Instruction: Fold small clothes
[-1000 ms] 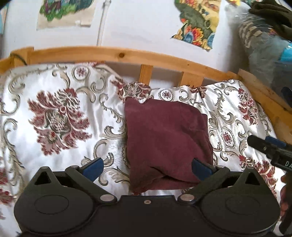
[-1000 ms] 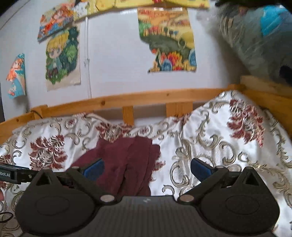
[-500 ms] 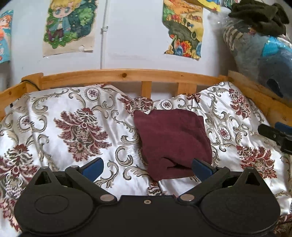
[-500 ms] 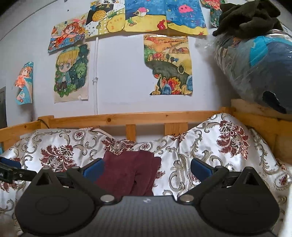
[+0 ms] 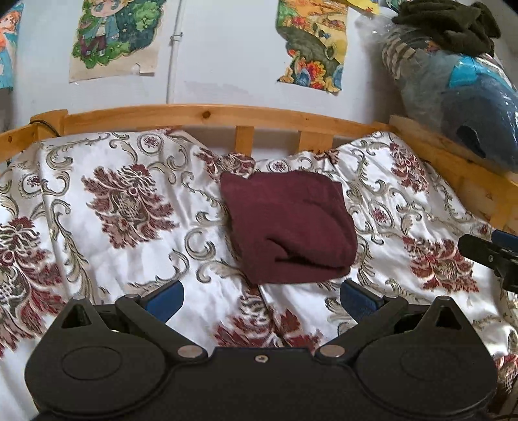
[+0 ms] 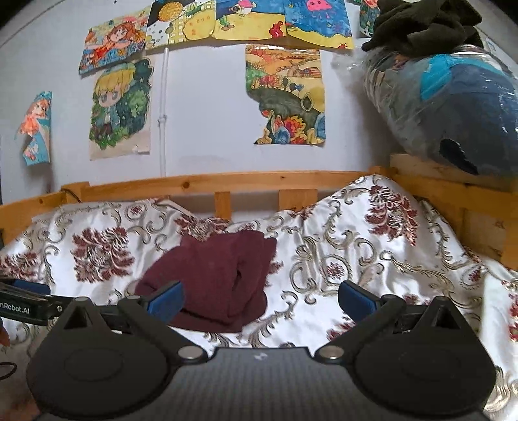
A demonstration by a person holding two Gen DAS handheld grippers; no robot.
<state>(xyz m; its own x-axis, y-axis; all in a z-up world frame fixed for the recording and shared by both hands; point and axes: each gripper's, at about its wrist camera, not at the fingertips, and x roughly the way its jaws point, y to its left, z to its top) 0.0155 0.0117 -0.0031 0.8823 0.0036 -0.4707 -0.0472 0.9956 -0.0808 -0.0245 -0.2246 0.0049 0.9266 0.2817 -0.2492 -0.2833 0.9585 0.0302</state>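
Observation:
A dark maroon garment lies folded into a compact rectangle on the floral bedspread. It also shows in the right wrist view. My left gripper is open and empty, held back from the garment's near edge. My right gripper is open and empty, to the right of the garment, its left finger in front of the cloth. The right gripper's tip shows at the right edge of the left wrist view. The left gripper's tip shows at the left edge of the right wrist view.
A wooden bed rail runs along the back and the right side. A plastic-wrapped blue bundle with dark cloth on top sits on the right rail. Drawings hang on the wall.
Both grippers have pulled back and up from the folded garment. The garment now looks smaller and lies wholly beyond the left gripper's fingers. It has not moved.

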